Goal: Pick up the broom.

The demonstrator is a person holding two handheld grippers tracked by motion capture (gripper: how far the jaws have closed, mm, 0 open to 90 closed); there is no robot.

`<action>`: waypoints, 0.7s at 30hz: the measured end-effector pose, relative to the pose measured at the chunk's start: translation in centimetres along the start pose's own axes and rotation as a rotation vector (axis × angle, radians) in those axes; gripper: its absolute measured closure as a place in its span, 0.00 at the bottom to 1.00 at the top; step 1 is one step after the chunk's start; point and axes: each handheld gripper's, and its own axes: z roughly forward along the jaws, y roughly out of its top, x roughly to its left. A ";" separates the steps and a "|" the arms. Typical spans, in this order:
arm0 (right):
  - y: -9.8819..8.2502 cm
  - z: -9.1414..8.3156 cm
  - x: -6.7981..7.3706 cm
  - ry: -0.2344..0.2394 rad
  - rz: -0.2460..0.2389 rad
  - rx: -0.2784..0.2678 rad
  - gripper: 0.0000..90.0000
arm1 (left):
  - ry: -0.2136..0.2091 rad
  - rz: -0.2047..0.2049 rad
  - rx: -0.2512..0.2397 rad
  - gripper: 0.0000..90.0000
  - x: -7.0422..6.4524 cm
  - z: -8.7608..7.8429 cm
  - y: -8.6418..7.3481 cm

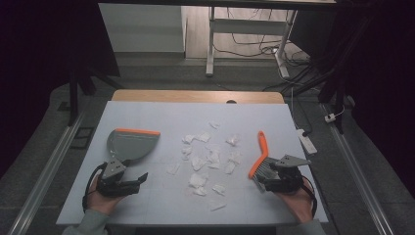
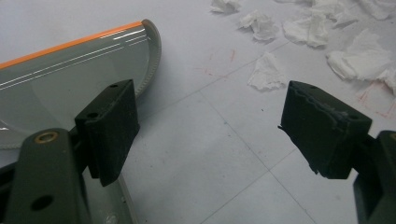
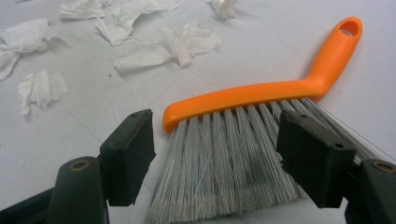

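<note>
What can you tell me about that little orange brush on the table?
The brush is a small hand brush with a bent orange handle, plastic by the look of it, with a hanging hole at its far end and a fan of grey bristles. It lies flat on the white table, right of the scattered paper scraps. The right gripper has its open fingers either side of the bristles, not squeezing them.

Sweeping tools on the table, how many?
2: grey dustpan at left by the left gripper; orange brush at right, bristles between the open jaws of the right gripper. None seems hidden.
</note>
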 end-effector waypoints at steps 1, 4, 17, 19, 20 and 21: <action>0.0 0.0 0.0 0.000 -0.001 0.002 0.31 | -0.001 -0.001 -0.001 0.22 0.0 0.0 0.0; 0.0 0.1 0.0 -0.002 -0.003 0.002 0.31 | -0.001 0.000 -0.001 0.22 0.0 0.0 0.0; 0.1 0.1 0.3 0.013 -0.018 -0.014 0.30 | 0.002 -0.012 -0.007 0.22 0.1 0.0 0.0; 0.1 0.0 0.4 0.016 -0.014 -0.025 0.30 | 0.000 -0.011 -0.010 0.22 0.1 -0.1 0.1; 0.2 0.0 0.4 0.015 -0.012 -0.027 0.30 | -0.001 -0.006 -0.012 0.22 0.0 -0.1 0.1; 0.2 0.0 0.4 0.013 -0.009 -0.027 0.30 | -0.005 -0.004 -0.013 0.22 -0.1 0.0 0.1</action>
